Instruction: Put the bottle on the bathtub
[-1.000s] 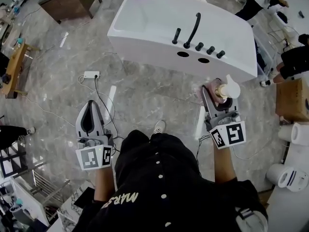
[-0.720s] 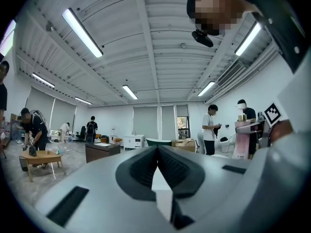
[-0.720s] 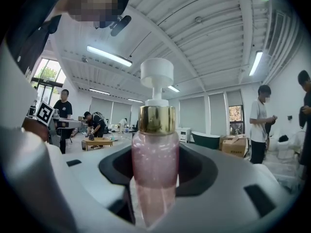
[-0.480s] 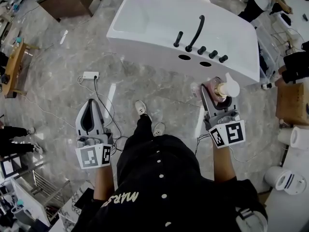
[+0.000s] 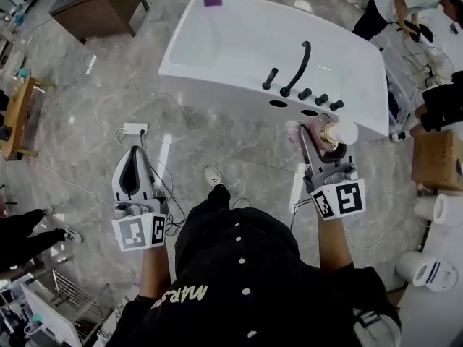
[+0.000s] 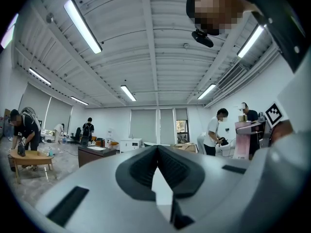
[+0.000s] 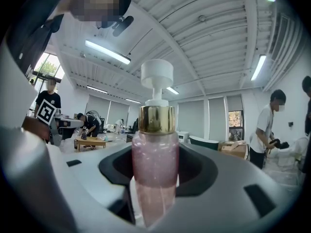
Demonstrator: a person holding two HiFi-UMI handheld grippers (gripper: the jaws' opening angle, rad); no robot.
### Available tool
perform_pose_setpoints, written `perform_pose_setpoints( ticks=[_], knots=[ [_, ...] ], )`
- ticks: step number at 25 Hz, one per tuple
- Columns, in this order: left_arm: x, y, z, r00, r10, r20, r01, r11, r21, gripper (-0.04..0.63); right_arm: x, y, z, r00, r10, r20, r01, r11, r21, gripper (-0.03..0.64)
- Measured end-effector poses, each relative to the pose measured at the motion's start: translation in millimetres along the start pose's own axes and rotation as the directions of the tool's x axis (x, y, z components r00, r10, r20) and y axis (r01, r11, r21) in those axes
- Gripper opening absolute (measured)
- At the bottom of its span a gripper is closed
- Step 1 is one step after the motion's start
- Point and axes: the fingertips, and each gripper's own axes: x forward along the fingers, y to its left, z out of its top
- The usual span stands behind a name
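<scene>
We wear a black top (image 5: 253, 280) with a row of white buttons (image 5: 238, 244) and pale lettering (image 5: 184, 295), dark trousers (image 5: 208, 212) and a white shoe (image 5: 212, 176). Our left gripper (image 5: 135, 150) and right gripper (image 5: 322, 137) are grey with black pads (image 6: 138, 171), each bearing a cube (image 5: 139, 233) of black-and-white square markers.

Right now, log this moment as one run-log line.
right gripper: shut on upright pink pump bottle with gold collar | left gripper: shut, empty | white bathtub with black taps: ahead, bottle not yet on it
</scene>
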Motion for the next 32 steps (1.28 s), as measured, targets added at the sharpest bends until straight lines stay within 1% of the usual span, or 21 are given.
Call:
perform_pose_setpoints(
  ticks=[5,11,15,18,25,32],
  knots=[
    [41,24,0,1.000,-0.006,0.011,0.006,1.000,-0.007,0.011,43,0,-1,1.000,-0.005,0.001,0.005,1.000,-0.019,0.215],
    [78,56,-1,1.000,-0.005,0.014,0.005,1.000,-0.008,0.011,92,6,-2,1.000,0.011,-0.002,-0.011,1.000,-0.002,0.215],
    [95,70,-2,1.000,-0.026,0.001,0.026,1.000,-0.003,0.011,113,12,2,1.000,0.028,-0.002,-0.028,1.000,0.010,0.215],
    [106,76,-4,0.999,-0.035,-0.010,0.035,0.999,-0.001,0.011,126,12,1,0.999,0.033,-0.012,-0.032,0.999,0.021,0.215],
    [135,82,-17,0.999,-0.027,-0.038,0.027,1.000,-0.015,0.011,162,1,-9,0.998,0.046,-0.033,-0.046,0.999,0.018,0.215],
    [188,80,-15,1.000,0.009,-0.027,-0.009,1.000,0.006,0.011,218,-31,-16,0.996,0.091,-0.008,-0.091,0.996,0.022,0.215]
  ],
)
